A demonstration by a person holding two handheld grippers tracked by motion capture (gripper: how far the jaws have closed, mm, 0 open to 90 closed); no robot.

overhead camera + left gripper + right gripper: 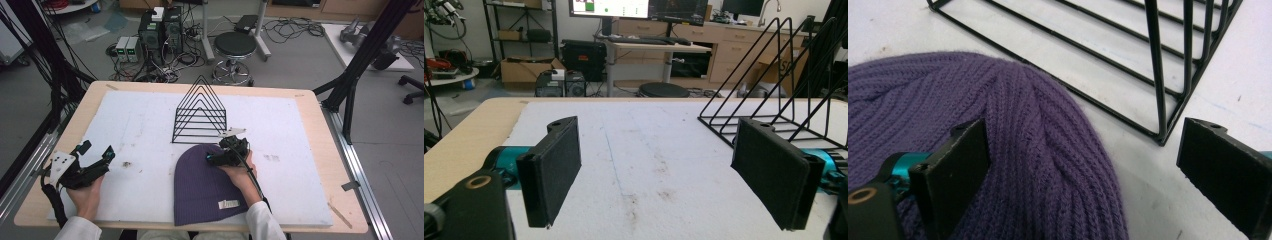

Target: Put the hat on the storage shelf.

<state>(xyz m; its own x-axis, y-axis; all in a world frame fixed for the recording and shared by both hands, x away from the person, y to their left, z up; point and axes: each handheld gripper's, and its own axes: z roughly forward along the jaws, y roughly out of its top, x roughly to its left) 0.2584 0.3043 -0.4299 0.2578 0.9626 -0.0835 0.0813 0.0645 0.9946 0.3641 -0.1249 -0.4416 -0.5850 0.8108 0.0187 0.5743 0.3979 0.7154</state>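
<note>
A purple knit beanie [200, 192] lies flat on the white board near the front edge, with a small label at its cuff. Just behind it stands a black wire rack [200, 115]. My right gripper [224, 151] hovers open over the beanie's top right edge. In the right gripper view, one jaw is above the beanie [1013, 130] and the other above bare board beside the rack's corner [1160, 100]; the right gripper [1083, 170] holds nothing. My left gripper [96, 151] rests open at the board's left side, well away from the beanie. The left gripper [659, 170] is empty.
A white foam board [140, 115] covers most of the wooden table [320, 130]. The rack [774, 85] stands ahead and right of the left gripper. Beyond the table's far edge are a round stool [235, 46] and computer boxes with cables [160, 32] on the floor.
</note>
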